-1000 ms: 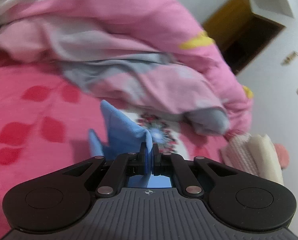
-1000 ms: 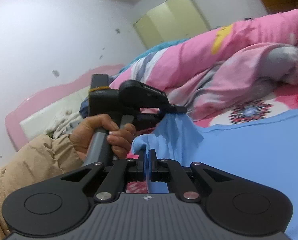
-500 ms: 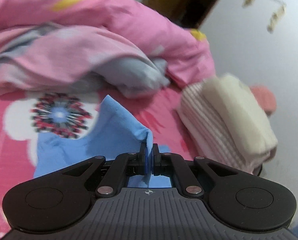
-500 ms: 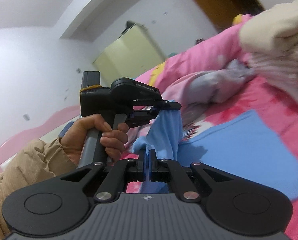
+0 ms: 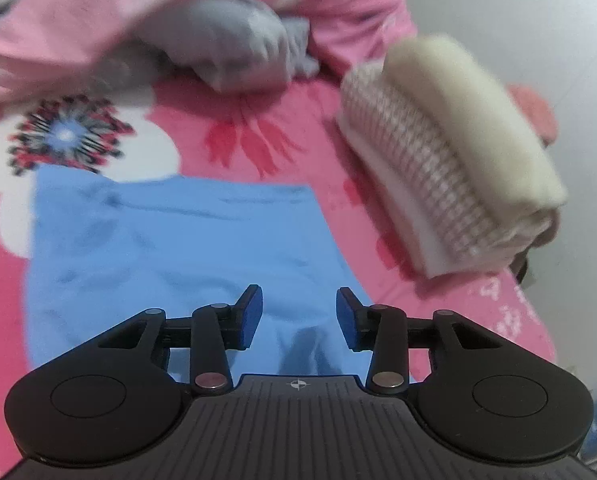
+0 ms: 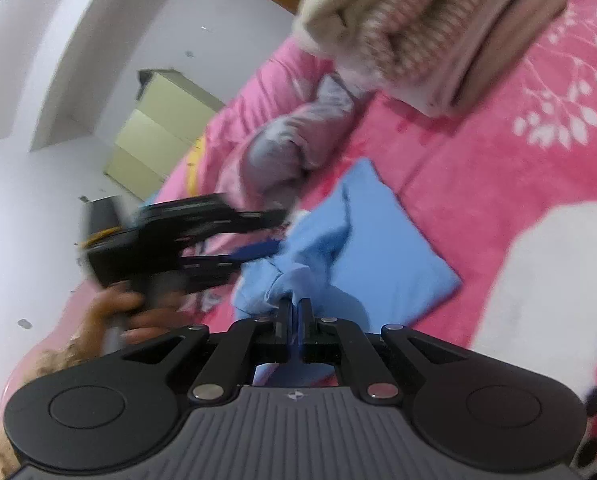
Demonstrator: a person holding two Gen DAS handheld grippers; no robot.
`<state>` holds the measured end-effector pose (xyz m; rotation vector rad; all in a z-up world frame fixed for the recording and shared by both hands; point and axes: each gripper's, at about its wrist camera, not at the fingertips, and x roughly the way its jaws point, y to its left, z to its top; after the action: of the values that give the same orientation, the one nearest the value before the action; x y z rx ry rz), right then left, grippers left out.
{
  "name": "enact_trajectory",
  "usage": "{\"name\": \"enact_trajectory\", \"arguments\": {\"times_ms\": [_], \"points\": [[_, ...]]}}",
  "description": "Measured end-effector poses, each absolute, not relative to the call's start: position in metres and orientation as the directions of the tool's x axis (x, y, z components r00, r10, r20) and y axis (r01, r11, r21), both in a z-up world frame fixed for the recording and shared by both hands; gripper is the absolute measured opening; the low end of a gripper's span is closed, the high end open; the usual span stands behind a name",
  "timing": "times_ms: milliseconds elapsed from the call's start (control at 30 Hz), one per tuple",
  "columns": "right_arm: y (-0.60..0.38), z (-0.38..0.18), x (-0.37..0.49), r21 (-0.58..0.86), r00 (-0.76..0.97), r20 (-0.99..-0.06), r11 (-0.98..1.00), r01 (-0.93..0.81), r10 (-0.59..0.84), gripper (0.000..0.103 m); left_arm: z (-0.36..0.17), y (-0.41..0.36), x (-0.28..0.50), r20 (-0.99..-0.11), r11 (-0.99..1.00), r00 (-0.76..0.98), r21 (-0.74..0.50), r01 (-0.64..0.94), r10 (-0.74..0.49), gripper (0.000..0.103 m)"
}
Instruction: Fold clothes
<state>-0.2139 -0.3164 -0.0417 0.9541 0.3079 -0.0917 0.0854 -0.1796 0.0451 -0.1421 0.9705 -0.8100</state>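
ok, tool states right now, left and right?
Left tool: open, jaws have just been opening, blue garment released beneath.
Right tool: shut on blue garment.

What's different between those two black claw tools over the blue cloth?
The left gripper has just been opening: its jaws stand apart, nothing between them, above the blue garment. The right gripper is shut, pinching a bunched fold of that garment. Both are the same black two-finger design with blue pads.
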Motion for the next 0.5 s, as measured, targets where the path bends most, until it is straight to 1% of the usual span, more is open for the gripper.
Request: {"name": "enact_trajectory", "arguments": {"times_ms": [67, 167, 200, 333, 400, 467, 500], "points": [[-0.319, -0.046, -0.216, 0.799, 0.948, -0.309, 0.56, 0.217, 0.074, 0.002, 0.058, -0.155, 0.077, -0.657, 0.702, 0.326, -0.455, 0.548, -0.68, 0.044], [-0.322, -0.047, -0.222, 0.79, 0.941, -0.333, 0.561, 0.247, 0.054, 0.003, 0.068, -0.114, 0.058, -0.63, 0.71, 0.371, -0.454, 0.538, -0.683, 0.053], [-0.323, -0.048, -0.229, 0.785, 0.94, -0.34, 0.561, 0.261, 0.039, 0.003, 0.071, -0.101, 0.052, -0.62, 0.713, 0.386, -0.454, 0.534, -0.683, 0.054], [-0.331, -0.049, -0.249, 0.783, 0.931, -0.364, 0.546, 0.298, 0.014, 0.004, 0.055, -0.051, 0.031, -0.604, 0.724, 0.406, -0.509, 0.465, -0.685, 0.055], [-0.332, -0.049, -0.254, 0.797, 0.928, -0.371, 0.527, 0.296, 0.041, 0.005, 0.044, -0.03, 0.019, -0.59, 0.716, 0.407, -0.546, 0.435, -0.697, 0.056], [-0.331, -0.05, -0.254, 0.813, 0.921, -0.38, 0.505, 0.29, 0.083, 0.009, 0.031, -0.022, 0.012, -0.587, 0.7, 0.381, -0.579, 0.418, -0.714, 0.057], [-0.329, -0.051, -0.253, 0.822, 0.917, -0.385, 0.491, 0.287, 0.108, 0.02, 0.024, -0.018, 0.008, -0.586, 0.691, 0.368, -0.595, 0.41, -0.722, 0.057]]}}
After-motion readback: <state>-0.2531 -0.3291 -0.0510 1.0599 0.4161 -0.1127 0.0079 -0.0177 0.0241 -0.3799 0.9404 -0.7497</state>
